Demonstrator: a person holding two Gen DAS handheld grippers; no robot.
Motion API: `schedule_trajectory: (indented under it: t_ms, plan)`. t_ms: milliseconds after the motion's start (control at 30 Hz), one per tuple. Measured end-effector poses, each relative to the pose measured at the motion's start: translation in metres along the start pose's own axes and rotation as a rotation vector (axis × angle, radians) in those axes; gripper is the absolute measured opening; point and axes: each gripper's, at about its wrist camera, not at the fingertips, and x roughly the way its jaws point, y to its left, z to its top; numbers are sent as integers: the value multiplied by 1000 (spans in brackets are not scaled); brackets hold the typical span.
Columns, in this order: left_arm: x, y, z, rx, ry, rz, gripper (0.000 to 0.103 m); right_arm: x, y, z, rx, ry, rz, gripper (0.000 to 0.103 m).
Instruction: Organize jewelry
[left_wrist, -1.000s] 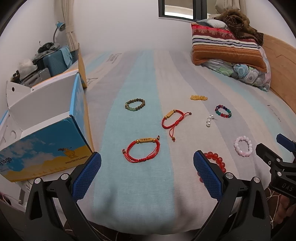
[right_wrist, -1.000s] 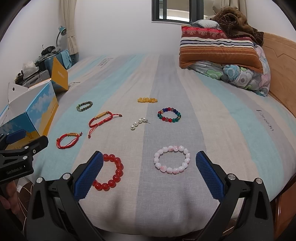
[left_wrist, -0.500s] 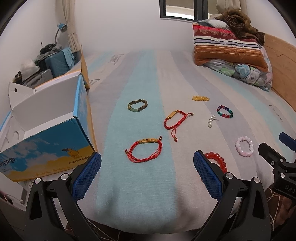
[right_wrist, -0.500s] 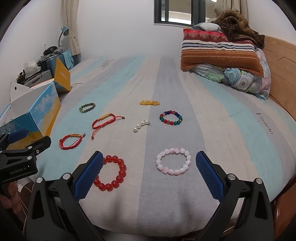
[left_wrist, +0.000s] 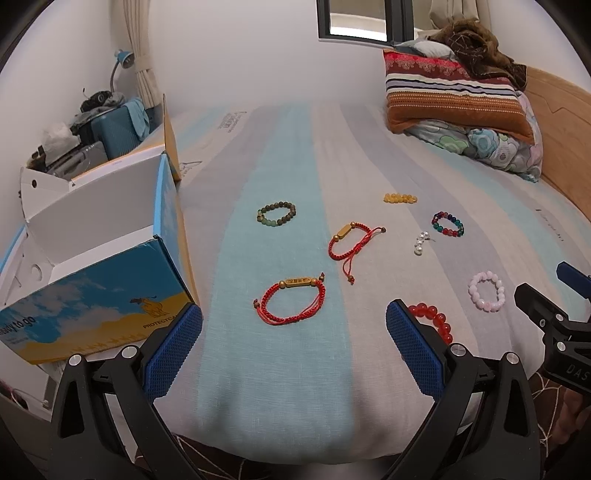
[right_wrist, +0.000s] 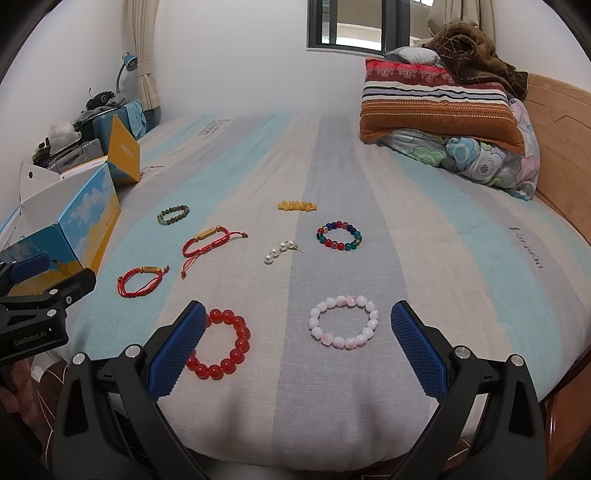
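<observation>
You have not started yet, I think: all the jewelry lies on the striped bed (right_wrist: 424, 206) and the open box (left_wrist: 99, 258) at the left looks empty inside. Your left gripper (left_wrist: 293, 352) is wide open and holds nothing; the red cord bracelet (left_wrist: 291, 301) is just beyond it. Your right gripper (right_wrist: 297, 349) is also wide and empty, with the pink bead bracelet (right_wrist: 343, 321) between its fingers and the red bead bracelet (right_wrist: 221, 345) beside the left one. Farther away lie the second cord bracelet (right_wrist: 207, 242), the green (right_wrist: 173, 214), multicolour (right_wrist: 339, 236) and yellow (right_wrist: 297, 205) beads, and the pearls (right_wrist: 280, 250). Everything is left to do.
</observation>
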Motion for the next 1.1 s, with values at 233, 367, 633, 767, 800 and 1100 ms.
schedule_trajectory:
  t_ms: [233,367,633,767,800,1100]
  plan:
    - [-2,0,1,-1,-3,-1,97,-1,-1,1,1,-1,1,96]
    - [-5,0,2,-2,-6,1,97,-2,-1,2,4,-2,-6,96]
    - [-8,0,3,-12,-9,-5,97,-3,-1,3,12,1,-21,96]
    - [-9,0,3,-12,-12,-6,97,-2,-1,4,14,1,-20,96]
    - [-10,0,3,-11,-12,-6,97,-2,0,4,13,2,-20,96]
    - [-6,0,3,-8,-8,-9,97,1,0,3,7,8,-22,96]
